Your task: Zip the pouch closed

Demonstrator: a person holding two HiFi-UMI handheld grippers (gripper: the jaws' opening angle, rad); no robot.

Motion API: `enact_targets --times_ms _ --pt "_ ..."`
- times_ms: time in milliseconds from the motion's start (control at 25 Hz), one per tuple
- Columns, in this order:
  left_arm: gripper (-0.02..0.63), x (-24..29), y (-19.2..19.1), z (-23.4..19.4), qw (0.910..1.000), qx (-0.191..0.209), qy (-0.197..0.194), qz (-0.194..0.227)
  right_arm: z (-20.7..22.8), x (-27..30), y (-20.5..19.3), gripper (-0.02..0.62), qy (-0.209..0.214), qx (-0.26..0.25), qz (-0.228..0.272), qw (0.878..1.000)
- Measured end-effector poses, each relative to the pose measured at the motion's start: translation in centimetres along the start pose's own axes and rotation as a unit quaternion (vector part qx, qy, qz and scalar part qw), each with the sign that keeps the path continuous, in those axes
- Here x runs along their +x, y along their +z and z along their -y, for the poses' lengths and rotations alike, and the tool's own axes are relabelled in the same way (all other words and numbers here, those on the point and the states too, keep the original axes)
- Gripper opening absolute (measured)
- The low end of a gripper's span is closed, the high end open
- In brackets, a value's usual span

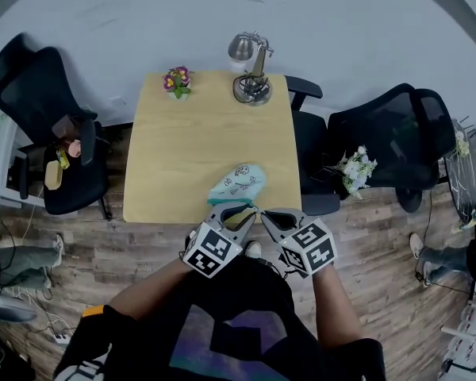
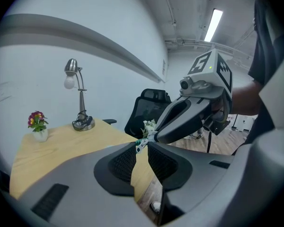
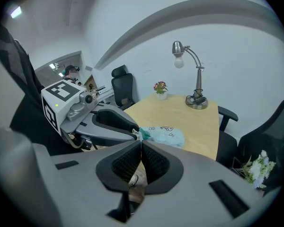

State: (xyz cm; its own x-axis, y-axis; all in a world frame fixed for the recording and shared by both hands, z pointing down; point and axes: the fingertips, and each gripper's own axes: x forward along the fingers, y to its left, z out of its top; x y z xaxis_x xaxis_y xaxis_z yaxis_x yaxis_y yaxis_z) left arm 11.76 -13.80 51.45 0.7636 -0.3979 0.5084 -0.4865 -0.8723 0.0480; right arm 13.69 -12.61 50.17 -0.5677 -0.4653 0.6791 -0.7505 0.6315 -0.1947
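Teal pouch (image 1: pixel 238 185) lay at table (image 1: pixel 182 133) near edge, lower centre, bare top beyond; left gripper (image 2: pixel 141 144) and right gripper (image 3: pixel 141 140) jaws each pinched its corner; only right gripper view showed its print.

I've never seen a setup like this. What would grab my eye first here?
Probably the two handheld tools with black-and-white marker cubes, the left gripper and right gripper, whose fingers meet shut on the near end of a pale teal pouch at the front edge of the wooden table. Behind it, a silver desk lamp and a small pot of flowers stand at the far edge.
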Motion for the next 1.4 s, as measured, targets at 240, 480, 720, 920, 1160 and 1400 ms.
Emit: enact_targets --times_ms 240,480,720,920,1160,1400 --pt "0.052 0.1 0.4 0.2 0.9999 -0.009 -0.003 0.007 0.3 -0.2 0.0 0.020 -0.001 0.014 0.005 1.000" --pt "0.014 -0.1 0.0 0.1 1.0000 -0.004 0.005 0.002 0.4 0.0 -0.1 0.020 -0.003 0.024 0.011 1.000" --pt "0.014 -0.7 -0.8 -1.6 0.9990 -0.028 0.033 -0.007 0.4 0.1 0.1 0.017 -0.004 0.035 0.018 0.999" --pt "0.014 -0.9 -1.7 -3.1 0.9979 -0.030 0.054 -0.018 0.2 0.9 0.3 0.017 -0.001 0.034 0.018 0.999" --pt "0.015 -1.4 -2.5 -4.1 0.9962 -0.047 0.068 -0.027 -0.2 1.5 0.8 0.017 -0.005 0.032 0.015 0.999" --pt "0.014 -3.5 -6.1 -10.0 0.9822 -0.117 0.134 -0.061 1.1 0.4 0.2 0.017 -0.026 0.046 0.012 0.999"
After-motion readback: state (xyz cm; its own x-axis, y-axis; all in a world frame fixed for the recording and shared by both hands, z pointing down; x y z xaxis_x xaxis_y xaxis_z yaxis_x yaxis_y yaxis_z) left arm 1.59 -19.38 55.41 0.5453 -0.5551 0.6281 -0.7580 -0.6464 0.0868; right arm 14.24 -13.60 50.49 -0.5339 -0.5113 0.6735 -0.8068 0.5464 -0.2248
